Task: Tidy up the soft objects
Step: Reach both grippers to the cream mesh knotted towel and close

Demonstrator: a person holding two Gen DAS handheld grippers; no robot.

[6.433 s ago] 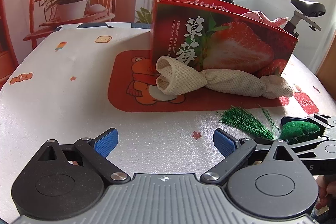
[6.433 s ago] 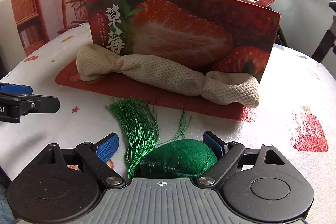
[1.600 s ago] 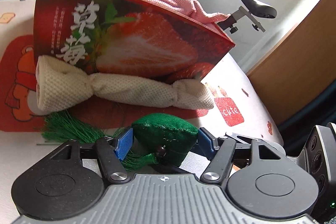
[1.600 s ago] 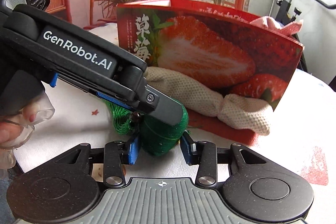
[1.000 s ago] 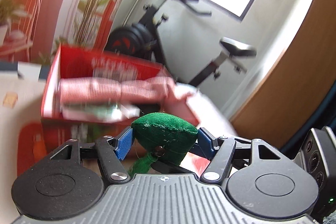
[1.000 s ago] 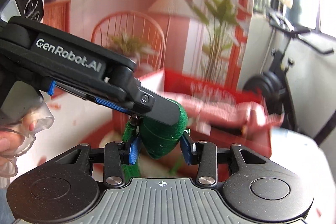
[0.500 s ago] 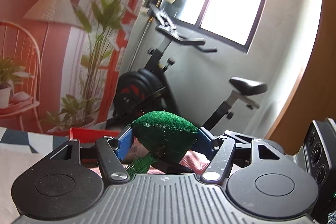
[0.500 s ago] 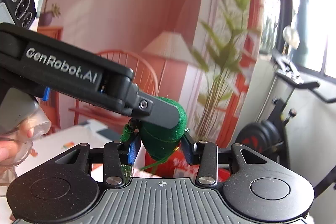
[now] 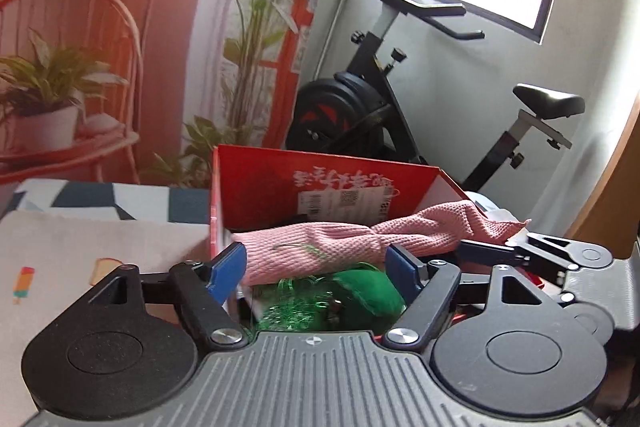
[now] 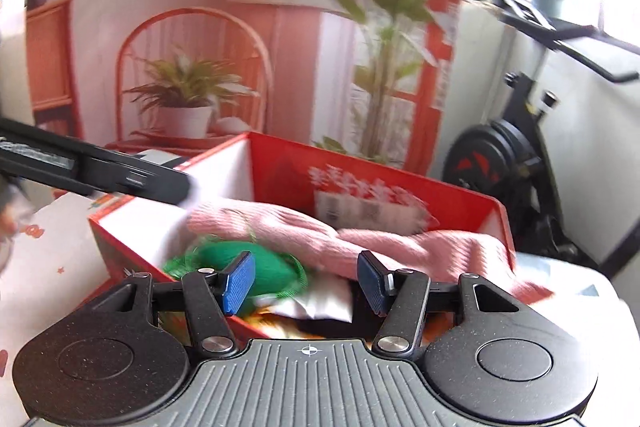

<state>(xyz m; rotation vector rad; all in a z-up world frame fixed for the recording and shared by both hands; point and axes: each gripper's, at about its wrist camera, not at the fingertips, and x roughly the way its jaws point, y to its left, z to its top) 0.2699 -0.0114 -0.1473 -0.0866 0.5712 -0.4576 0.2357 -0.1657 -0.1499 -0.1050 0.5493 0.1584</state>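
Observation:
The green tasselled pouch lies loose inside the red strawberry box, beside a rolled pink towel. My left gripper hovers just above it. Its jaws are opening, and the blue pads stand clear of the pouch. In the right wrist view the pouch sits low in the box, partly behind the left pad of my right gripper. That gripper's jaws are opening too, with nothing pressed between them. The pink towel lies behind. One finger of the left gripper reaches in from the left.
A white soft item lies in the box's front. An exercise bike stands behind the box, and a potted plant sits on a red wire chair. The printed tablecloth spreads to the left.
Both grippers were shut on the green pouch in the air. Both have since tipped down over the box, their jaws have widened, and the pouch has dropped into the box.

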